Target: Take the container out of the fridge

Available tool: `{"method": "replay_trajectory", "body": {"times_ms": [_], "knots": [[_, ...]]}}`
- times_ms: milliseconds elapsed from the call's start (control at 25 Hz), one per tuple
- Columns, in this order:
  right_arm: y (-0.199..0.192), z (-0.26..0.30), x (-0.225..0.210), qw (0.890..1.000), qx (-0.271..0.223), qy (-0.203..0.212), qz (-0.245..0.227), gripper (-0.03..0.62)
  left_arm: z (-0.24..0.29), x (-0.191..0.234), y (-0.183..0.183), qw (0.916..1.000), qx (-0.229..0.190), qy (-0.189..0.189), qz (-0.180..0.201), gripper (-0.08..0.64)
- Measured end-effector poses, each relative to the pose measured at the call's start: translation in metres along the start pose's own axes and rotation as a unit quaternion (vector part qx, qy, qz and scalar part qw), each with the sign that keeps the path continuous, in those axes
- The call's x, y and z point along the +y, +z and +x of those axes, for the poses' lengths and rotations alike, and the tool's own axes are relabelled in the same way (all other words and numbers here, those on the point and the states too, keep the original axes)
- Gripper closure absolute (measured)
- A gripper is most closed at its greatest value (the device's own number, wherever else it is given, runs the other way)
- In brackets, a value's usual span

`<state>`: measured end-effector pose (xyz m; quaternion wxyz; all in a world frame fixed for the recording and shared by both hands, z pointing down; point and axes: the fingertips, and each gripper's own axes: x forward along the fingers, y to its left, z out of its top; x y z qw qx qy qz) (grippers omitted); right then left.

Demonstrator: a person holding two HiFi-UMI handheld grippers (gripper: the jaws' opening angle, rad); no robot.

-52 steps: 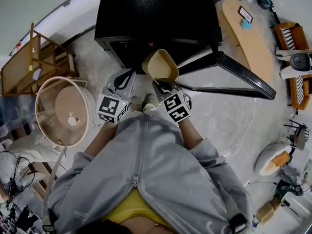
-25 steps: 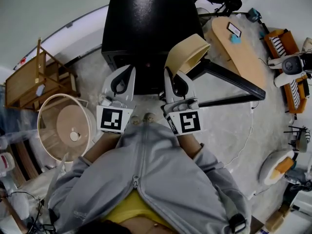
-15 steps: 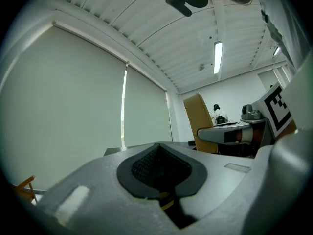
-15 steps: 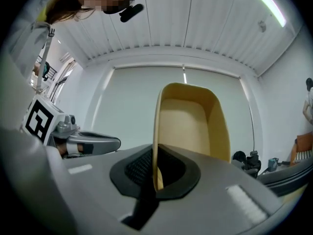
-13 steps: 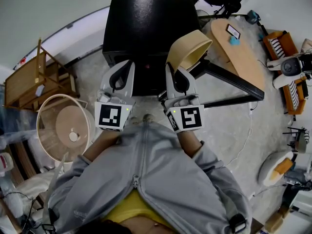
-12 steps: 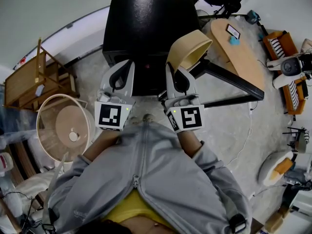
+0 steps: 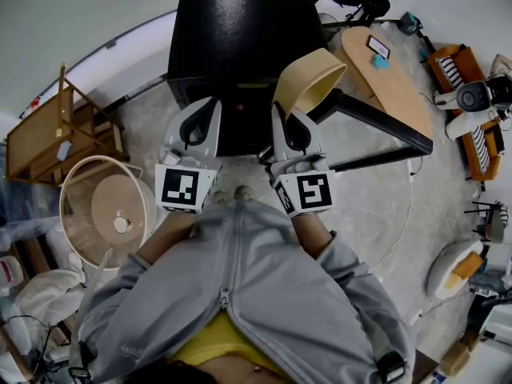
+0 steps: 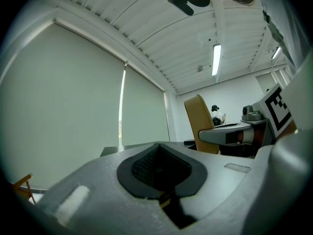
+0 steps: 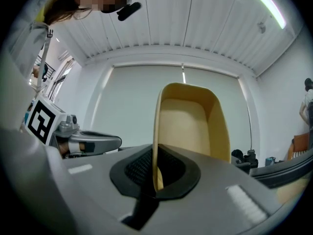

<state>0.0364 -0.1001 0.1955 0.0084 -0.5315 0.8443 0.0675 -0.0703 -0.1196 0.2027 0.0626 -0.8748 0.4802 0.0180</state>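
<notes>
The beige container (image 7: 310,80) is gripped by one wall between the clenched jaws of the right gripper (image 7: 286,112). It is held outside the black mini fridge (image 7: 240,30), which is seen at 12 o'clock. The left gripper (image 7: 200,112) is held at 9 o'clock of the right one, its jaws pressed together on nothing.

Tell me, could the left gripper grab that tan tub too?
Probably yes. The tan tub is pinched by the right gripper, and the left gripper sits right beside it with nothing between them. Its jaws are shut, so they'd need opening first.
</notes>
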Motion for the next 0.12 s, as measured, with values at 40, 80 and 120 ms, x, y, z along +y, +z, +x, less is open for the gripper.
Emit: {"method": "replay_trajectory", "body": {"times_ms": [40,80,120], "knots": [[-0.0006,-0.0033,0.0006,1.000,0.001,0.000,0.000,0.591,-0.0017,-0.0023,0.0004,1.0000,-0.001,-0.001,-0.001,0.555],[-0.0012,-0.0067,0.0012,1.000,0.002,0.000,0.001,0.591,-0.0034,-0.0046,0.0010,1.0000,-0.001,-0.001,-0.001,0.555],[-0.0017,-0.0101,0.0018,1.000,0.004,0.000,0.001,0.591,-0.0051,-0.0068,0.0016,1.0000,-0.002,-0.001,-0.002,0.555]]}}
